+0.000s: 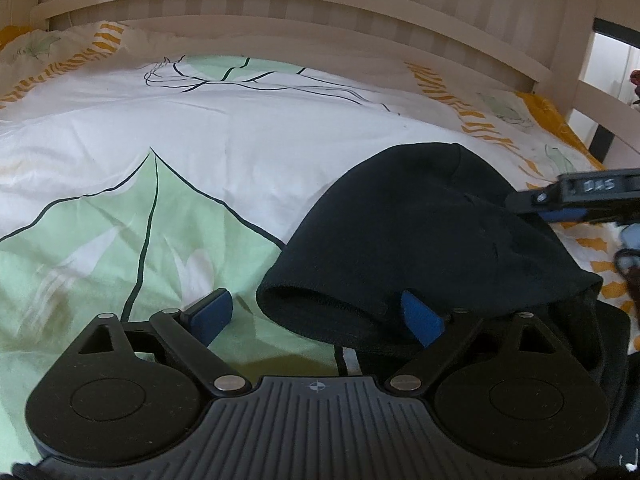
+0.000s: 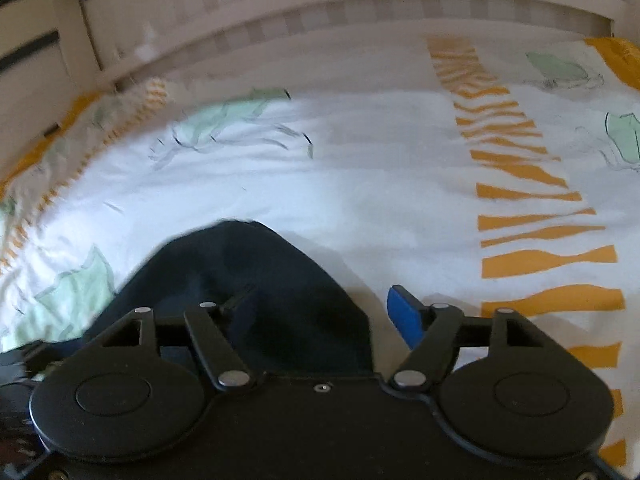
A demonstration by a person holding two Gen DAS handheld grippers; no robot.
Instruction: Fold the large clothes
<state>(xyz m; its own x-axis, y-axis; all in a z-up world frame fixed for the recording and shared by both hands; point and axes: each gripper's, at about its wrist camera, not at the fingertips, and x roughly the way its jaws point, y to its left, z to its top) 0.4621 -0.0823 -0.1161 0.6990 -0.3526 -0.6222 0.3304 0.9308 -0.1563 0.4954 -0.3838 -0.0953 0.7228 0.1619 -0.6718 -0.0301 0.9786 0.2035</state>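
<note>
Left wrist view showed the left gripper (image 1: 316, 316) spread wide over the bed (image 1: 200, 152), one pad off the cloth and the other tucked at the rolled edge of the black garment (image 1: 420, 232), likely so the fold could be set or taken up again. That garment lay bunched on the sheet by the near edge. Right wrist view showed the right gripper (image 2: 320, 312) also spread, straddling the garment's (image 2: 248, 280) corner, gripping nothing.
</note>
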